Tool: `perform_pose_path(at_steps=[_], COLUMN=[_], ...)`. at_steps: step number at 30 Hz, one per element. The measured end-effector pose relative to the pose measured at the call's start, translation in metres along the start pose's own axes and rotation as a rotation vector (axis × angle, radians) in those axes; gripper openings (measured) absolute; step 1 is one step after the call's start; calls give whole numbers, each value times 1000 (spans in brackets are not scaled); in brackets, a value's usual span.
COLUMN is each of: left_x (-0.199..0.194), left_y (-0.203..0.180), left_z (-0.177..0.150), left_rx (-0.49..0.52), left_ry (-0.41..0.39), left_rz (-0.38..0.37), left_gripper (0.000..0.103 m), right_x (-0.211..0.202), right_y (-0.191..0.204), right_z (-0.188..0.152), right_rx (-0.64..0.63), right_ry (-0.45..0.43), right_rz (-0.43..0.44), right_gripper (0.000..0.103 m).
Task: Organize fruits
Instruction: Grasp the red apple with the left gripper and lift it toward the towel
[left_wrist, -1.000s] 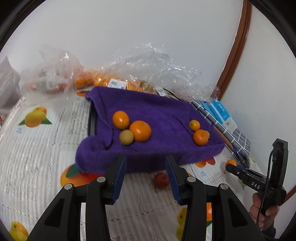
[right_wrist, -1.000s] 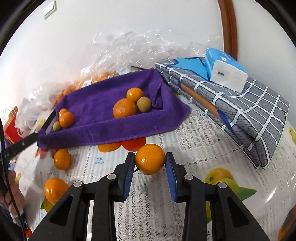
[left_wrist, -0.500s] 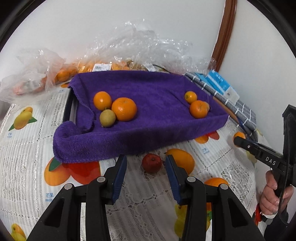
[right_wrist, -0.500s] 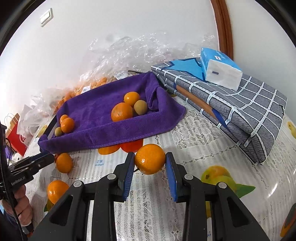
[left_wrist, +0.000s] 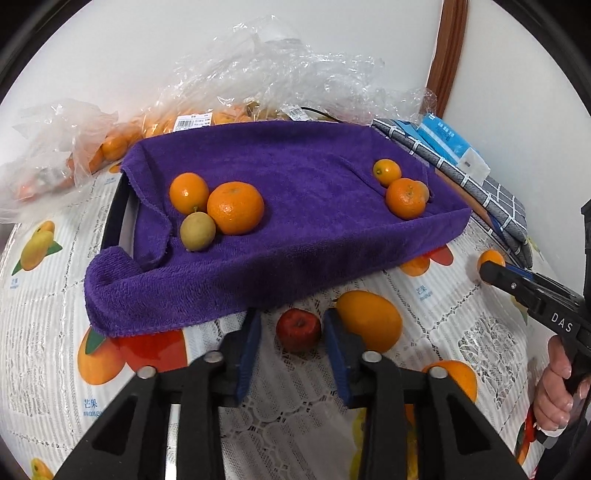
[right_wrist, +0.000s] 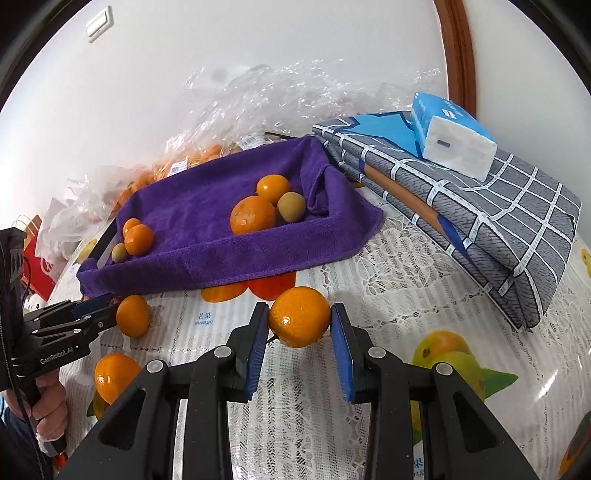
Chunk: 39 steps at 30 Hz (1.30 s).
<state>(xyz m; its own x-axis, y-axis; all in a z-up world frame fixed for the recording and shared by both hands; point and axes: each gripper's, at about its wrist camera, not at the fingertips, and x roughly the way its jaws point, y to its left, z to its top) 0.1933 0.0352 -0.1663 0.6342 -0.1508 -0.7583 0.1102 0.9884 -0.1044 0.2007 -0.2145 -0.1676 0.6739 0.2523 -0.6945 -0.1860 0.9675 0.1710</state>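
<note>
A small red apple-like fruit (left_wrist: 298, 329) sits on the worktop (left_wrist: 44, 332) between the spread fingers of the left gripper (left_wrist: 292, 334), just before the purple towel's (left_wrist: 295, 177) front edge. The right gripper (right_wrist: 299, 326) is clamped on an orange (right_wrist: 299, 316). On the towel lie four oranges and one greenish fruit (left_wrist: 197, 231); a sixth piece at the right corner is half hidden. The clear bags (left_wrist: 258, 74) behind blur their contents.

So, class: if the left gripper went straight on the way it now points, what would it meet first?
The small red fruit, already between the open jaws of the left gripper; beyond it, probably the purple towel.
</note>
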Motion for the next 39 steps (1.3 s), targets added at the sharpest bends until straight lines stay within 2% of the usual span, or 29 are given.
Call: perform_pose_path(at_steps=[3,12,21,33,36,39], left_x=[-3,-23,-39,-39,-40,-41], left_y=[1,4,1,34,44,51], left_z=[-1,-4,-3,7,9,11], left_rx=[-6,-45,-43,-169,-208,-230], left_ry=[-13,-125,-226,-267,-272,-280], left_rz=[-12,-48,-32,-21,-35,-35], left_gripper=[23,23,23,23,23,23], right_x=[0,-2,-9,-13,-12,-15], right_y=[-2,-1,1,-2,6,26], right_z=[0,-1,-2,4,16,34], right_rx=[9,18,17,45,41,-14], right_ry=[-4,-17,-48,-85,-83,-117], right_rz=[4,7,6,23,48,59], right_gripper=[34,34,34,34,34,34])
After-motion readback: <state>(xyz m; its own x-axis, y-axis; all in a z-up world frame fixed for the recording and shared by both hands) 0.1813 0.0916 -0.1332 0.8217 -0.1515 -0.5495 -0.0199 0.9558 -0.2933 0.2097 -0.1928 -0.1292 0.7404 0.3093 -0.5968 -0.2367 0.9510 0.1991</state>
